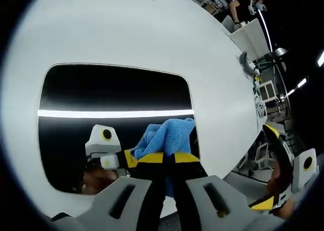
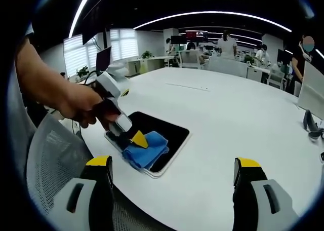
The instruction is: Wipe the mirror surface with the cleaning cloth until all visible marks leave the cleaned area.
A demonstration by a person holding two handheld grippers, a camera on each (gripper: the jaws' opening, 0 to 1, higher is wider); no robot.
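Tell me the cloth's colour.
Blue. The cloth, shut in the left gripper on the mirror, shows best in the left gripper view.

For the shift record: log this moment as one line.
left tool: shut on cloth | cloth: on mirror | right tool: open, off mirror | table: white

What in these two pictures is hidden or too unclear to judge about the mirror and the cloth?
- Marks on the mirror: none discernible in the left gripper view; dark reflections and a light strip mask them.
- Mirror beneath the blue cloth: covered in the right gripper view.
- Mirror's near edge: hidden behind the left hand-held gripper in its own view.
- Right hand-held gripper: open, holding nothing.
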